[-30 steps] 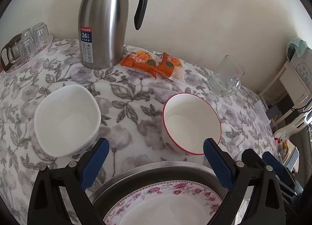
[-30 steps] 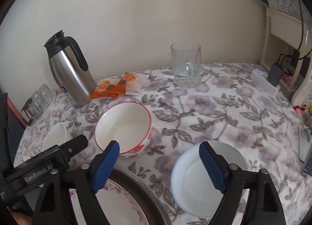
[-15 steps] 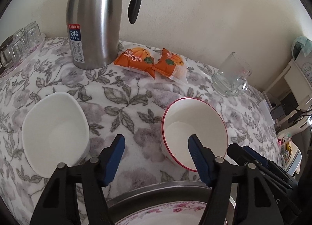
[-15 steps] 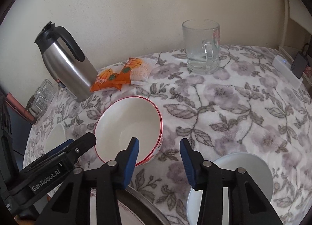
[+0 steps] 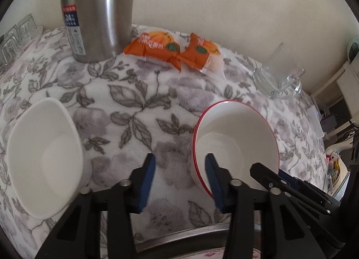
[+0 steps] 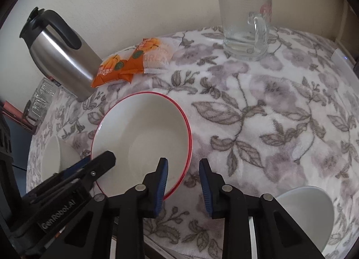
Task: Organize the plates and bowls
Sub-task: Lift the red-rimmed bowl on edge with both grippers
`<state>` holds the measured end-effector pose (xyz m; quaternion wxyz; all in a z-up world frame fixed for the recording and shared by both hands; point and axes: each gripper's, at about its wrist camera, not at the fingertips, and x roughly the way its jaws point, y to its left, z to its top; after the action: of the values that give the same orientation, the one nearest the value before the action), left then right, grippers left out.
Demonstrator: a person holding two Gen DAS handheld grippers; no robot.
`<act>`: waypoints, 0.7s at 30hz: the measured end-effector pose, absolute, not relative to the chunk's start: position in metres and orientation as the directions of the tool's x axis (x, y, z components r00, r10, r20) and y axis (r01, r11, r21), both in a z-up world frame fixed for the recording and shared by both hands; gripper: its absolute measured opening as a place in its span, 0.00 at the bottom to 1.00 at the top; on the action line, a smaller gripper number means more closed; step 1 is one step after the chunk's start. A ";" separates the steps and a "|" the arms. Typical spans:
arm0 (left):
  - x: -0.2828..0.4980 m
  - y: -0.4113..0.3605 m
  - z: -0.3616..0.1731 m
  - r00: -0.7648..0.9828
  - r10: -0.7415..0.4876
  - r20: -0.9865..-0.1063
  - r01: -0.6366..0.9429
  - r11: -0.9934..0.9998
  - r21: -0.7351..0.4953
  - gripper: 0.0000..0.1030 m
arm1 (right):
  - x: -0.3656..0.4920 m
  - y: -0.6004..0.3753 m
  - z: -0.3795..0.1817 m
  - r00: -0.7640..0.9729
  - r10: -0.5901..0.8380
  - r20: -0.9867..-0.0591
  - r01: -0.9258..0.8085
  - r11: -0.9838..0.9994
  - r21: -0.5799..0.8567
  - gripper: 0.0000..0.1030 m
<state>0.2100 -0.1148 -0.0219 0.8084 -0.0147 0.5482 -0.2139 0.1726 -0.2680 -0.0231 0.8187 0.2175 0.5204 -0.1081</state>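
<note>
A red-rimmed white bowl [image 5: 235, 144] stands on the flowered tablecloth; it also shows in the right wrist view [image 6: 143, 138]. My left gripper [image 5: 180, 180] straddles its near left rim, right finger inside, left finger outside, jaws part open and not touching. My right gripper [image 6: 184, 185] straddles its near right rim the same way, part open. A plain white bowl [image 5: 42, 160] sits at the left. A white plate [image 6: 307, 212] lies at the lower right. A flowered plate [image 5: 235, 255] in a metal pan [image 5: 190, 235] is at the bottom edge.
A steel thermos [image 5: 96, 12] stands at the back left, with two orange snack packets [image 5: 175, 50] beside it. A glass mug [image 6: 245, 23] is at the back right. Small glasses [image 5: 15, 34] sit on a tray at the far left.
Both grippers moved forward to the red-rimmed bowl and narrowed from wide open, each now straddling its rim.
</note>
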 end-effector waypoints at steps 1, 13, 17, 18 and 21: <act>0.210 -0.115 -0.024 0.303 -0.363 -0.881 0.329 0.908 -0.261 0.42 | 0.175 -0.268 -0.025 0.429 0.052 -0.902 0.404 0.882 0.243 0.29; 0.210 -0.129 -0.031 0.266 -0.406 -0.874 0.355 0.884 -0.302 0.18 | 0.184 -0.264 -0.033 0.407 0.065 -0.911 0.408 0.880 0.245 0.27; 0.210 -0.130 -0.030 0.270 -0.405 -0.873 0.354 0.885 -0.301 0.17 | 0.182 -0.263 -0.032 0.412 0.064 -0.909 0.410 0.878 0.247 0.27; 0.209 -0.130 -0.029 0.277 -0.407 -0.871 0.356 0.885 -0.300 0.17 | 0.182 -0.262 -0.032 0.413 0.060 -0.909 0.409 0.879 0.244 0.27; 0.209 -0.127 -0.028 0.289 -0.410 -0.865 0.363 0.883 -0.297 0.17 | 0.181 -0.261 -0.028 0.432 0.058 -0.900 0.396 0.884 0.247 0.27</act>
<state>0.2086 -0.1274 -0.0284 0.8026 -0.0215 0.5454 -0.2407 0.1809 -0.2608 -0.0281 0.8178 0.2173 0.5227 -0.1034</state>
